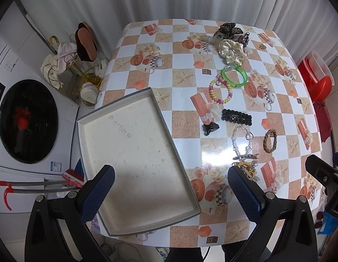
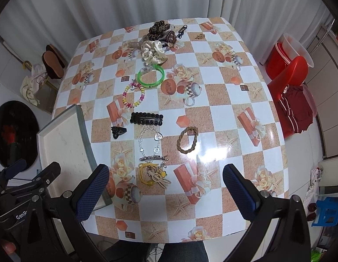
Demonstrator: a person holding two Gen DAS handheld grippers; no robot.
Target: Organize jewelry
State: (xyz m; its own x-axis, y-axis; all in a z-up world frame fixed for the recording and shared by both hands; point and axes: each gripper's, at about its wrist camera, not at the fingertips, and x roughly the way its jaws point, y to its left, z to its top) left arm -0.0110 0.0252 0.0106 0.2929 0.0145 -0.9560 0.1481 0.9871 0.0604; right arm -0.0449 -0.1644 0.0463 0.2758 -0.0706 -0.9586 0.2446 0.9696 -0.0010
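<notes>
An empty shallow white tray lies at the table's left edge. Jewelry runs down the middle: a polka-dot scrunchie, a green bangle, a colourful bead bracelet, a black beaded clip, a small black claw clip, a silver chain bracelet, a brown braided bracelet, a silver clip and yellow hair ties with a wooden charm. My left gripper is open above the tray's near end. My right gripper is open, above the table just short of the yellow ties.
The checkered tablecloth covers the table. A washing machine and a rack with slippers stand to the left. Red tubs and a red chair stand to the right. White curtains hang behind.
</notes>
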